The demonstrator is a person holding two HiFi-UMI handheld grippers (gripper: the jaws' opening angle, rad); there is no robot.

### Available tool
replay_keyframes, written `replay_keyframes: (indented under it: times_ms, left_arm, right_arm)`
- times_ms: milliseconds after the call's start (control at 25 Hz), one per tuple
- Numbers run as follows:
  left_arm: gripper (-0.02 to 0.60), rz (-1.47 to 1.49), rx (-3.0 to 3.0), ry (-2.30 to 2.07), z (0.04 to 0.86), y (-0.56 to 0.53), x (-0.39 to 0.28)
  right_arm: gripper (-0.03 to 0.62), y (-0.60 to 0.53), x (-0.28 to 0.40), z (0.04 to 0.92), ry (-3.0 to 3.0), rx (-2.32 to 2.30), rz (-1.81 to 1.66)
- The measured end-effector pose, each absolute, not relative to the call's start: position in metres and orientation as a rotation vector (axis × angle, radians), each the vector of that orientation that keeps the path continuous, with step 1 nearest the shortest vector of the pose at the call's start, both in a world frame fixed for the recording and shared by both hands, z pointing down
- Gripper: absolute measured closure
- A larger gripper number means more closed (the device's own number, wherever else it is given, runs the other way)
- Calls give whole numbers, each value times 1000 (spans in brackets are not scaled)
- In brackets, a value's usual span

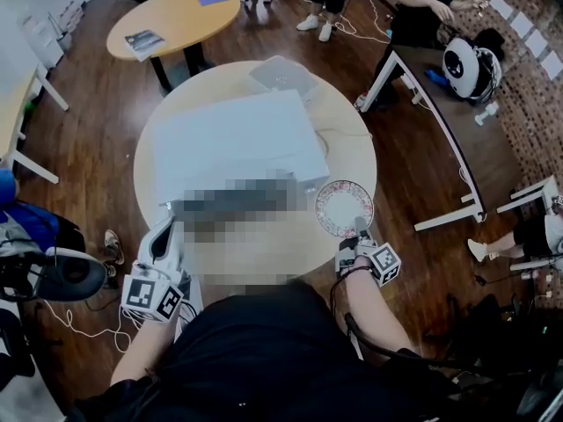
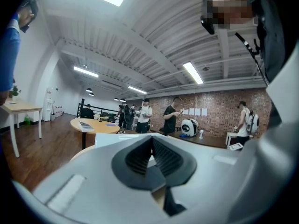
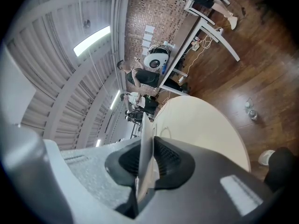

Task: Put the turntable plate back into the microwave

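A white microwave [image 1: 233, 143] stands on the round pale table [image 1: 347, 117], seen from above; a mosaic patch hides its front. The turntable plate [image 1: 344, 207], pale with a reddish pattern, hovers at the microwave's front right corner. My right gripper [image 1: 359, 229] is shut on its near rim. In the right gripper view the plate [image 3: 145, 125] stands edge-on between the pads of that gripper [image 3: 145, 146]. My left gripper [image 1: 167, 227] sits at the microwave's front left. In its own view the left gripper [image 2: 152, 141] is shut, nothing between its pads, and the microwave [image 2: 110, 140] shows beyond.
A white box [image 1: 281, 76] lies on the table behind the microwave. A second round table [image 1: 176, 16] stands farther back, with several people near it. A long desk [image 1: 457, 121] with a white round device [image 1: 466, 64] runs along the right. A chair [image 1: 53, 271] stands at my left.
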State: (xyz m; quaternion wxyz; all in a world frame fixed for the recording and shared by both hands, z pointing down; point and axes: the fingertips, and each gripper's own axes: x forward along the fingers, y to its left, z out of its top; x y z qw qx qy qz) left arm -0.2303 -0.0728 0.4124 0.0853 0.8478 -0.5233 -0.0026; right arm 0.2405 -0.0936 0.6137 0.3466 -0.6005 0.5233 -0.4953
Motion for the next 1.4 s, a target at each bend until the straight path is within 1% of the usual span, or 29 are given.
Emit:
replay_keyframes:
  times_ms: [200,1400]
  left_arm:
    - [578,-29,2535,-1554,409,-72,-231]
    - [578,-32,2521,-1578,410,-56,-237]
  right_arm:
    - [562,-92,236,607,1361,-1554,-1281]
    - [562,-76,194,630,1395,-1502,-1387]
